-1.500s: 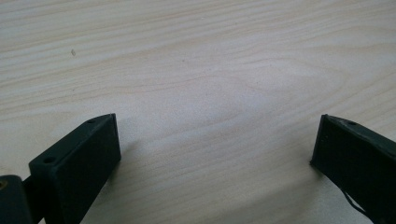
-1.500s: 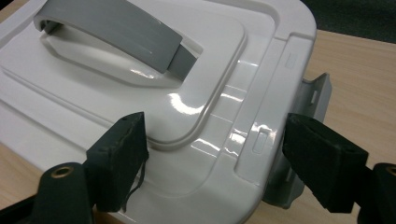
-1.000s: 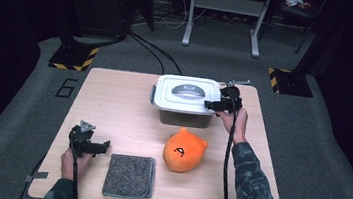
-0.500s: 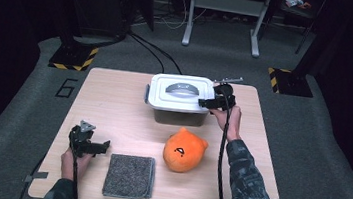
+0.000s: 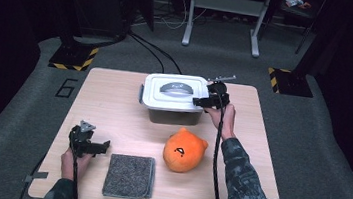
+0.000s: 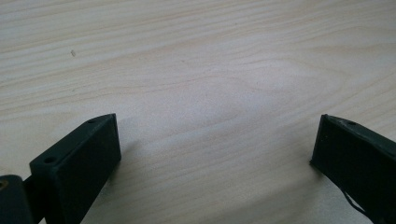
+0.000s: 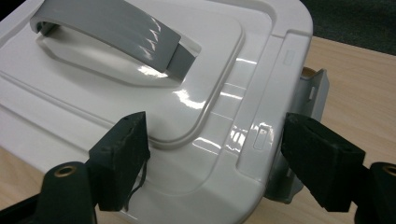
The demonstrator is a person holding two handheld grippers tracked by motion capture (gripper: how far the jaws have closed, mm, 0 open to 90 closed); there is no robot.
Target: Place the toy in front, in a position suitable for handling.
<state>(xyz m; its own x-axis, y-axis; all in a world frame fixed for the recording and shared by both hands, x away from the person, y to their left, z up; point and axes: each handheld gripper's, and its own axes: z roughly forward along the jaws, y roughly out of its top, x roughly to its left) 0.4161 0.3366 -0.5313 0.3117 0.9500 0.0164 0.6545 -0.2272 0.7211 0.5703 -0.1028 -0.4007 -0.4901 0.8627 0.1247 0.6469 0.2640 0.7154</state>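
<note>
Pale wooden tabletop [image 5: 113, 102] with three things on it

A white lidded storage box [image 5: 172, 99] sits at the far middle, an orange plush toy [image 5: 184, 151] nearer and to its right, and a grey square of carpet [image 5: 129, 175] at the near edge.

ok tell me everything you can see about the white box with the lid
The white box is a glossy plastic tub with rounded corners, upright at the far middle of the table. Its white lid is on, with a grey handle lying flat in a recess on top. A grey side latch stands swung out from the lid's edge. The right tongs are open over that end of the lid, one jaw above the lid and one beside the latch; contact cannot be told.
</note>
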